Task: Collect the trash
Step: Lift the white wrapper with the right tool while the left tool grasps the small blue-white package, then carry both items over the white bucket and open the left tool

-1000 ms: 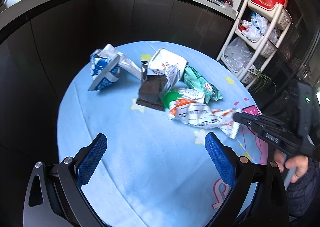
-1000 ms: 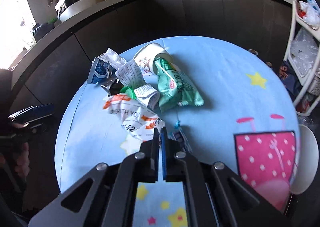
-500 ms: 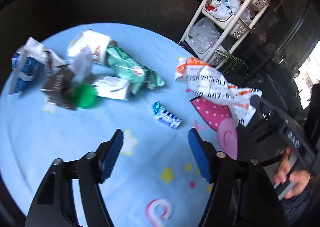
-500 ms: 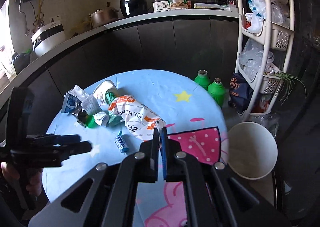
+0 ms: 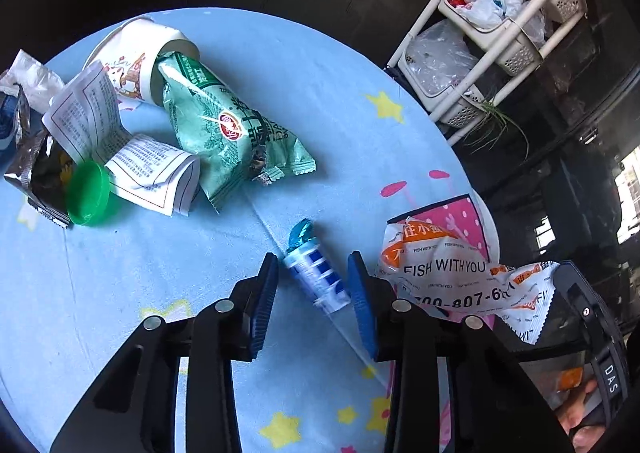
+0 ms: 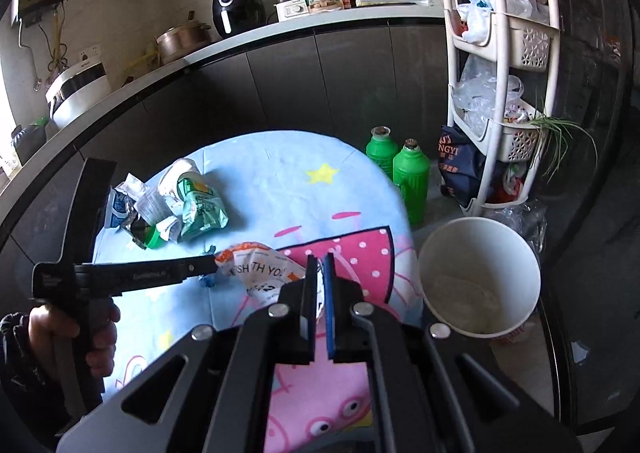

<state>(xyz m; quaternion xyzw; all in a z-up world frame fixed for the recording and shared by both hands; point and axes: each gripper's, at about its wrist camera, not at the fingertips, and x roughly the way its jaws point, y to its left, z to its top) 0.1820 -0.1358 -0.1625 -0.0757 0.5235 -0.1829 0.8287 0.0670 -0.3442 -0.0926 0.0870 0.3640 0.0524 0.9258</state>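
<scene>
Right tongs [image 6: 319,285] clamped on a corner of the orange-and-white wrapper [image 6: 260,273], carried at the worktop [image 5: 120,273] edge, likely bound for the white tub [image 6: 478,277] on the floor just beside. Left tongs [image 5: 312,293] open, straddling the small blue-striped wrapper [image 5: 316,277] lying flat between the pads, not yet pinched. Remaining litter piled farther off.

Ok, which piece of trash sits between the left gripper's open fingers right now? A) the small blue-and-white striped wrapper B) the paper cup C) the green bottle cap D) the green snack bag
A: in the left wrist view the left gripper is open with the small blue-and-white striped wrapper lying on the table between its fingers, not yet clamped.
</scene>
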